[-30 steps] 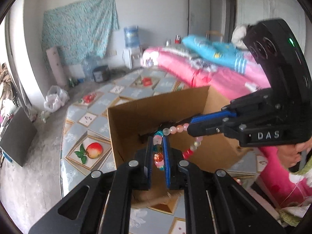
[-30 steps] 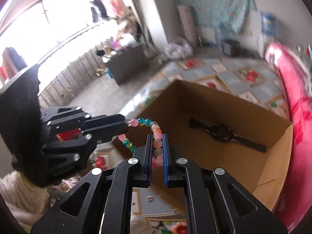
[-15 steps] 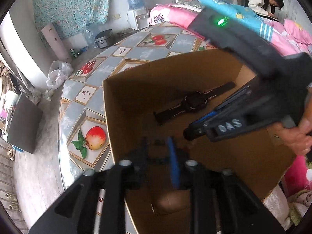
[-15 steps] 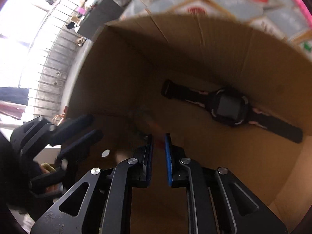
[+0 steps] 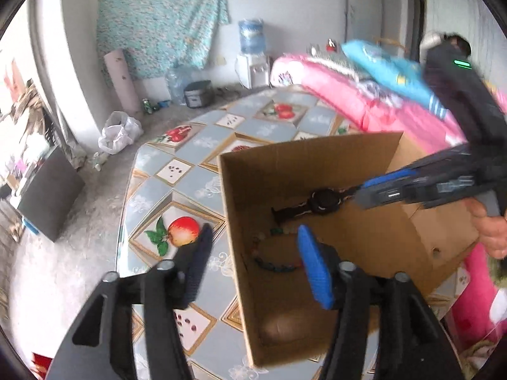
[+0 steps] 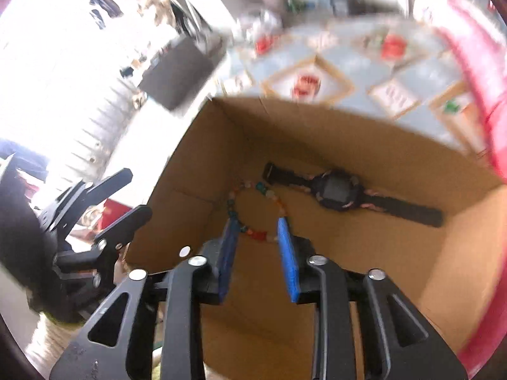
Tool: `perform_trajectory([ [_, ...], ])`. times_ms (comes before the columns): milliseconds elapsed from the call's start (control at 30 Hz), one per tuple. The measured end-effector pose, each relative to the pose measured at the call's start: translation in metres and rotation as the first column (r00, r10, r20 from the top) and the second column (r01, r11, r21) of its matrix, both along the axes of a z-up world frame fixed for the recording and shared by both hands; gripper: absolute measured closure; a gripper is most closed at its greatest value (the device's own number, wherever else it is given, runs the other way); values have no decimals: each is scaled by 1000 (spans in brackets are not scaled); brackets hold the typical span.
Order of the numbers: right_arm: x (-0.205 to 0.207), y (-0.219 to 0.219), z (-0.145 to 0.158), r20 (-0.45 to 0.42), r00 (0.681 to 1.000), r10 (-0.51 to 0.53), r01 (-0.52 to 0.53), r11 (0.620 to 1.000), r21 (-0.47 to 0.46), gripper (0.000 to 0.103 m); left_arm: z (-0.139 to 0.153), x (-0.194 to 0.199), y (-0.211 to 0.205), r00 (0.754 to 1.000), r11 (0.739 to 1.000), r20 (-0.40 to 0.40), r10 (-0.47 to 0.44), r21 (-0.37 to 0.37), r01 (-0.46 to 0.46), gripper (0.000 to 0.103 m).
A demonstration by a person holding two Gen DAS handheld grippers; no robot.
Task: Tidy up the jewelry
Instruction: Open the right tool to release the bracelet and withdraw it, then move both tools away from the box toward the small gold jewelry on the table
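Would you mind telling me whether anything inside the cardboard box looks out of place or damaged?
Nothing stands out. The beaded bracelet lies as an unbroken loop on the floor of the cardboard box, beside the black watch, which lies flat with its strap stretched out. Both grippers are open and empty.

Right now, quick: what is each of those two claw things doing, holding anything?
Left gripper: jaws wide open, holding nothing.
Right gripper: jaws open, holding nothing; the bead bracelet lies on the cardboard box floor.
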State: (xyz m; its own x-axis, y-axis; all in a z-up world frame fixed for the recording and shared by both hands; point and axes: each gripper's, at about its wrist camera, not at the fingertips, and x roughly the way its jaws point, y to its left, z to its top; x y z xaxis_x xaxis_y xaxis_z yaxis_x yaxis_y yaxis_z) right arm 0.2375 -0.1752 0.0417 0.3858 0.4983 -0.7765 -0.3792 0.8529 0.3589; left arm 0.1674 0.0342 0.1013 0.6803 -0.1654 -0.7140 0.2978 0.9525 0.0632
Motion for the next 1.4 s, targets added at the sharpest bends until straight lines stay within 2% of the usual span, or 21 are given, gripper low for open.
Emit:
perform_trajectory([
  [33,-23,-9,10,71,997,-33,32,999,18,62,0,-5,5,1000,1000,7,18,-20,-18,38],
  [100,-55,-26,17,158,982,-101,90,993,72,56,-3,-13,15,999,997,3,44,-57,-44,33],
  [167,-85,-39,18,217,963,-158,138,985,107,52,-10,-23,24,998,992,-18,65,-104,-67,31],
  [267,-129,-60,14,303,910,-284,260,958,119,47,-20,-34,32,996,986,-36,82,-140,-86,26],
  [367,-148,-77,6,351,847,-399,391,915,95,37,-31,-39,37,992,975,-68,102,-189,-113,25],
  [433,-151,-96,-5,346,805,-483,475,873,114,30,-41,-38,39,989,962,-105,107,-239,-130,25],
  [467,-150,-107,-12,327,801,-501,490,863,123,29,-44,-37,39,987,956,-121,109,-259,-138,25],
  [567,-129,-120,-38,219,816,-535,521,845,123,29,-56,-34,35,981,932,-164,106,-329,-155,25],
  [667,-115,-118,-57,133,853,-505,489,862,132,30,-62,-34,30,978,918,-182,102,-360,-163,25],
  [767,-112,-111,-65,77,893,-443,429,890,154,43,-64,-35,26,978,904,-185,94,-395,-161,25],
  [833,-116,-106,-63,107,893,-436,423,897,125,44,-64,-37,23,977,902,-176,120,-392,-181,23],
  [933,-115,-106,-61,105,895,-433,419,899,131,44,-64,-39,20,976,901,-163,146,-386,-199,23],
  [1167,-109,-106,-60,116,909,-399,386,915,120,44,-62,-37,4,964,913,-143,223,-315,-257,22],
  [1400,-90,-111,-60,95,927,-363,349,927,137,44,-64,-33,3,947,900,-149,285,-298,-318,22],
])
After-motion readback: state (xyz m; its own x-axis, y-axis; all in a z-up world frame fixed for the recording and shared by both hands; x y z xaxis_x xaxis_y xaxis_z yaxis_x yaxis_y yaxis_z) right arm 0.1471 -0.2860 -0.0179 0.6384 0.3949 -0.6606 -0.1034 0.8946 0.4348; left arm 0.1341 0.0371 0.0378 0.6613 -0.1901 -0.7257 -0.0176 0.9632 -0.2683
